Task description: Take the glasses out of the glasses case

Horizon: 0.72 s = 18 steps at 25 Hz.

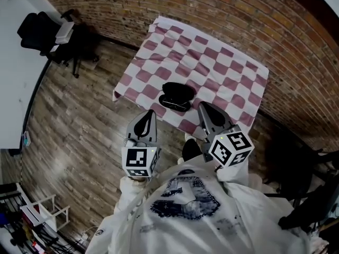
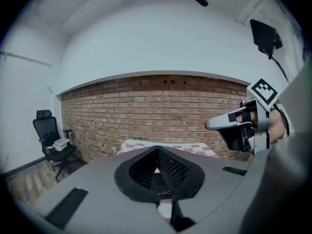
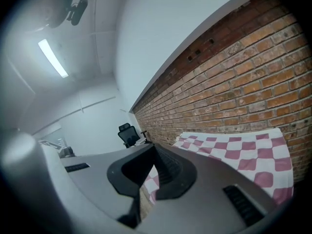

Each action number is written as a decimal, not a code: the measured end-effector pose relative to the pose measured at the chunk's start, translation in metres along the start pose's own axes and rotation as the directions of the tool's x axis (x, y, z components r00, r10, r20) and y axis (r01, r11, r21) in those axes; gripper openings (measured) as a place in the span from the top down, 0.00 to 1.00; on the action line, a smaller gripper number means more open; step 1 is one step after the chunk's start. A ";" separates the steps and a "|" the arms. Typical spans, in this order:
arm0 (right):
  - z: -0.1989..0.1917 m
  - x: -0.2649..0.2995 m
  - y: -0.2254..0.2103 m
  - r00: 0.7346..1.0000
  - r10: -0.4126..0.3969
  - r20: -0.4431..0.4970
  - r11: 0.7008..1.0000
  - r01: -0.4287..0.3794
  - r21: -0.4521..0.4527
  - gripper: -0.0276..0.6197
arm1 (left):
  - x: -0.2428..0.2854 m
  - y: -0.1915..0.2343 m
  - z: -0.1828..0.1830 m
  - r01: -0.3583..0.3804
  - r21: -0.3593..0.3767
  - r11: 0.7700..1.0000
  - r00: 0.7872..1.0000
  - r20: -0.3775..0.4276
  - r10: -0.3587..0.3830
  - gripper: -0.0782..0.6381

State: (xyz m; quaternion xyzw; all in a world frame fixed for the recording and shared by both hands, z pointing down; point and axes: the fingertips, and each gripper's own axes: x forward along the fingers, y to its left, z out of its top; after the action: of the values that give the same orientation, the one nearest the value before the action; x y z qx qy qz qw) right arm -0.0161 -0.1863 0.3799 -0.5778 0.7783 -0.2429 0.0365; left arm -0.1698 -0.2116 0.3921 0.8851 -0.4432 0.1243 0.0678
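Left claw (image 1: 149, 113), right claw (image 1: 203, 106): closed, empty. Black oval glasses case (image 1: 176, 96) just ahead between both tips, on pink-checked bench (image 1: 233, 78). Black office chair (image 1: 45, 28) well off beyond left claw.

Grey tapered left tool (image 1: 150, 112), matching right tool (image 1: 202, 106), black-and-white marker cubes (image 1: 141, 162), white sweatshirt (image 1: 254, 210), dark blue print (image 1: 185, 197)
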 end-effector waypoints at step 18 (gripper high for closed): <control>0.030 0.048 -0.054 1.000 -0.008 0.003 1.000 0.008 0.011 0.94 | 0.079 0.013 -0.005 0.042 0.079 0.996 0.995 -0.092 -0.034 0.88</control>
State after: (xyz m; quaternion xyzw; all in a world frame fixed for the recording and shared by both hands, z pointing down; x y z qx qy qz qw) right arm 0.0258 -0.2524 0.3870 -0.5813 0.7745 -0.2463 0.0400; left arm -0.1356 -0.2790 0.4189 0.8889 -0.4174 0.1805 0.0544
